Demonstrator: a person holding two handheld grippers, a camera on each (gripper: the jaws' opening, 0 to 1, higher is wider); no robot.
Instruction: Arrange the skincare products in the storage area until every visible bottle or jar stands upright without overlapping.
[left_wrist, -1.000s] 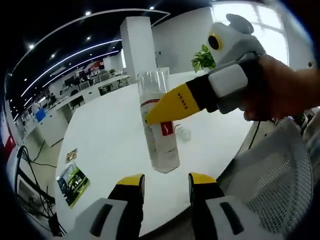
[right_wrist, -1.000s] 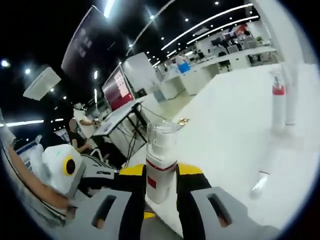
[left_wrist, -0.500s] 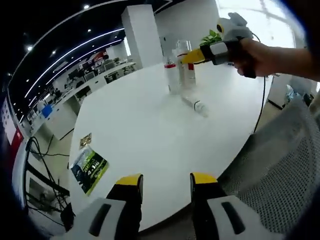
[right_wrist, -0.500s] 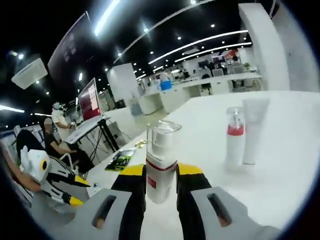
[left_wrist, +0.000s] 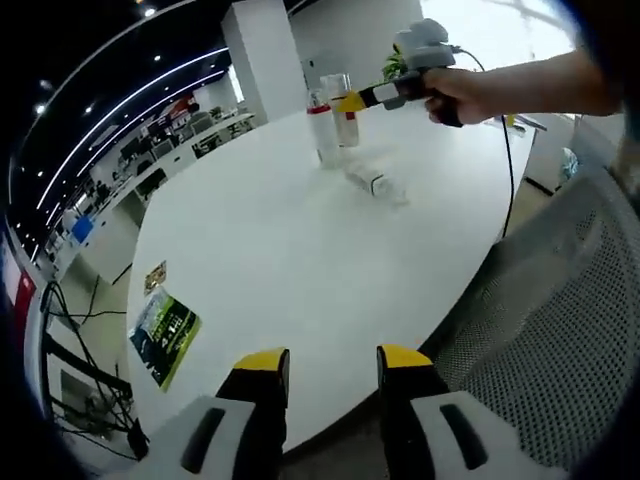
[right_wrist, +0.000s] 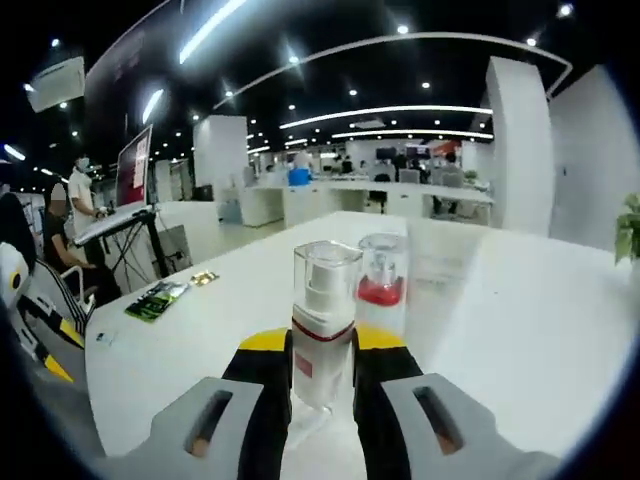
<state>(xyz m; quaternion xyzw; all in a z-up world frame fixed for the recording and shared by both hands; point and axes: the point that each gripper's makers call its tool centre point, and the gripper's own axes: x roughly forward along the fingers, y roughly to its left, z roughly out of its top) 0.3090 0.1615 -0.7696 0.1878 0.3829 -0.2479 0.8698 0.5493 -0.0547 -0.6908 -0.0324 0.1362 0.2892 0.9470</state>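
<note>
My right gripper (right_wrist: 320, 352) is shut on a clear bottle with a red band (right_wrist: 322, 325), held upright just over the white table (right_wrist: 520, 340). A red-capped bottle (right_wrist: 382, 285) stands close behind it, apart from it as far as I can tell. In the left gripper view, the right gripper (left_wrist: 352, 100) holds that clear bottle (left_wrist: 340, 95) at the table's far side, beside the red-capped bottle (left_wrist: 322, 130). A small clear bottle (left_wrist: 372, 183) lies on its side near them. My left gripper (left_wrist: 325, 372) is open and empty at the table's near edge.
A green booklet (left_wrist: 160, 335) and a small card (left_wrist: 155, 277) lie at the left of the table (left_wrist: 270, 250). A grey mesh chair (left_wrist: 530, 340) stands at the right. A blurred pale upright shape (right_wrist: 438, 262) stands behind the red-capped bottle. Desks and a person (right_wrist: 78, 195) are in the background.
The right gripper has carried the clear bottle away from the left gripper, across the table to the red-capped bottle. The left gripper stays open at the near edge.
</note>
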